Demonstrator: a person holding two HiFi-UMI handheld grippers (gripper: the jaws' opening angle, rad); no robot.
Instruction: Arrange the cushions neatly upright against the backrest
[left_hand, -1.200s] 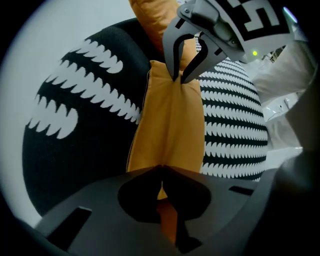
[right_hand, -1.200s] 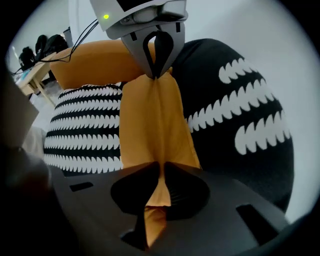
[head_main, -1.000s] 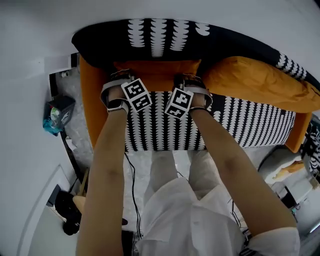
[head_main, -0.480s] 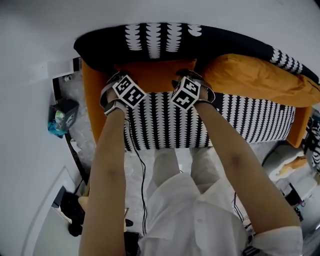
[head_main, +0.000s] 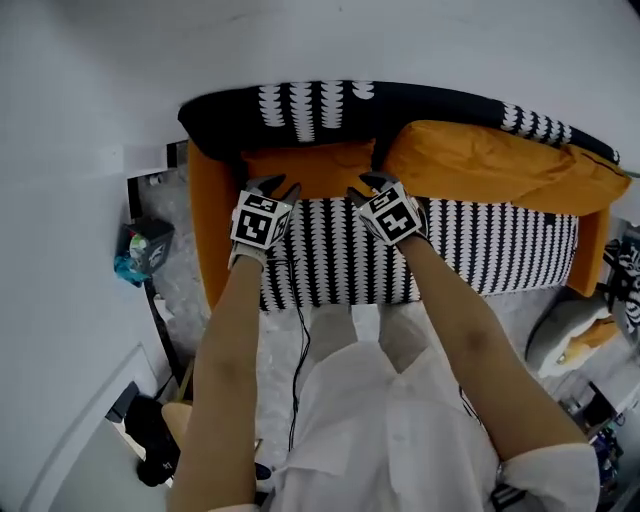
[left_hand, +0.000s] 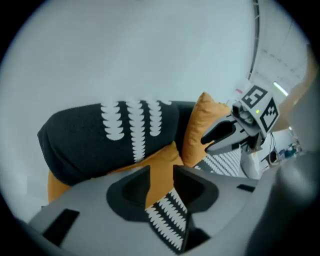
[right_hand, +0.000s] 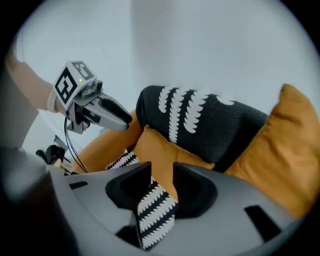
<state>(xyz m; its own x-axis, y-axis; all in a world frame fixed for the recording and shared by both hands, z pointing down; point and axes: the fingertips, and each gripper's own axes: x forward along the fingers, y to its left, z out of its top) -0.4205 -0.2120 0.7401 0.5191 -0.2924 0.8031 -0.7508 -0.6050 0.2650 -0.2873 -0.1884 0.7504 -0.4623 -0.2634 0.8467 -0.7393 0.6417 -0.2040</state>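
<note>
A small orange cushion (head_main: 310, 168) stands upright against the black backrest with white marks (head_main: 320, 108), at the sofa's left end. A larger orange cushion (head_main: 490, 165) leans on the backrest to its right. My left gripper (head_main: 268, 188) hovers over the striped seat (head_main: 470, 250) just in front of the small cushion; its jaws are closing with nothing between them. My right gripper (head_main: 366, 186) stands open beside it, also empty. In the left gripper view the small cushion (left_hand: 156, 162) lies beyond the open left gripper (left_hand: 161, 175). The right gripper view shows that cushion (right_hand: 160, 147) ahead of the right gripper (right_hand: 161, 172).
The sofa's orange left armrest (head_main: 210, 220) is close to my left gripper. A teal bag (head_main: 145, 250) sits on the floor left of the sofa. A black cable (head_main: 298, 340) hangs in front of the seat. Clutter (head_main: 590, 350) lies on the floor at right.
Both grippers have let go of the small orange cushion, opened, and drawn back from the backrest over the seat. The cushion stays upright against the backrest.
</note>
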